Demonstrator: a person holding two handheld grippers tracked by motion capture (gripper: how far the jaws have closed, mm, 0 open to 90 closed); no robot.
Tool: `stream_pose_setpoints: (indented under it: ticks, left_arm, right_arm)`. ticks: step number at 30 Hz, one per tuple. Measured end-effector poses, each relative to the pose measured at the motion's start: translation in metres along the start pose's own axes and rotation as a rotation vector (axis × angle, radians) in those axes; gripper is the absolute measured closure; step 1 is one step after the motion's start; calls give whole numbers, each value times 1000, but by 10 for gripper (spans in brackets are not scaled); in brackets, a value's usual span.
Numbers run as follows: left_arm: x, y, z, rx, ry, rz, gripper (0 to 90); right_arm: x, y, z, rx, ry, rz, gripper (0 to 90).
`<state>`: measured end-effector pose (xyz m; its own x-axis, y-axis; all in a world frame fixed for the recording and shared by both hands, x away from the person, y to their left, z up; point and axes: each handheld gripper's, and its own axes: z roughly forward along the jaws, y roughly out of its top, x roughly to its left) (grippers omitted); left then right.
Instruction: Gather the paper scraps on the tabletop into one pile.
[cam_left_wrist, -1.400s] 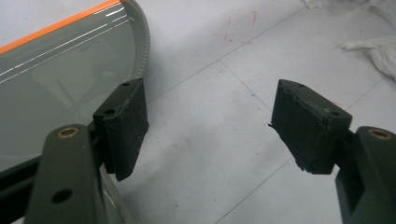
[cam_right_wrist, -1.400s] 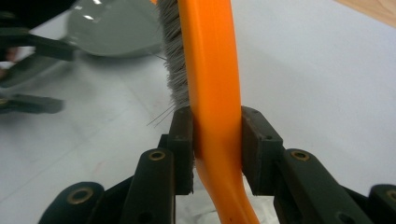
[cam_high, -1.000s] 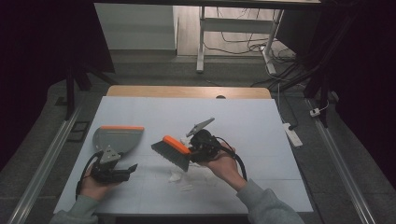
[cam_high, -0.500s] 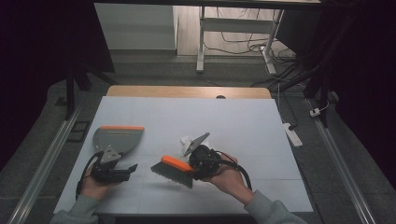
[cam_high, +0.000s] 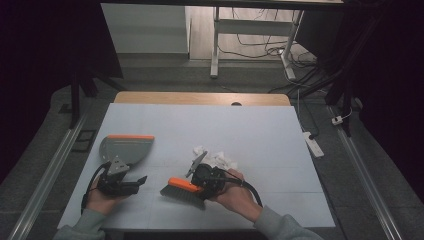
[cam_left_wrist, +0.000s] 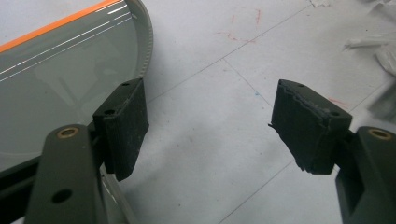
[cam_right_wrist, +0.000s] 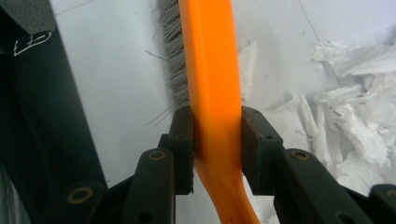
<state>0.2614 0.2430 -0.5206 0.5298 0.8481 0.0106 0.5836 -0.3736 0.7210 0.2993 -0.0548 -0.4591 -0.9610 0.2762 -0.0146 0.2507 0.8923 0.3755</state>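
At the left of the white bench (cam_high: 260, 125), a grey dustpan (cam_high: 125, 148) with an orange edge is lying flat. Just in front of it the left claw (cam_high: 136, 181) is resting low, its jaws standing wide apart with nothing between them. Near the middle, the right claw (cam_high: 200, 184) is clenching the orange handle of a brush (cam_high: 183, 190), bristles seemingly touching the bench. Just beyond and right of it, torn white paper scraps (cam_high: 216, 159) are lying scattered.
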Motion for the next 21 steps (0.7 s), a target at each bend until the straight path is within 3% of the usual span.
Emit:
stream_pose_setpoints:
  ticks: [16,21]
  left_arm:
    - [1,-1,1,7,-3,-3,277]
    - [1,-1,2,9,-5,-4,277]
  right_arm:
    - [-56,-2,-6,-19,-214,108,675]
    - [-66,-10,-27,-110,-192,151,676]
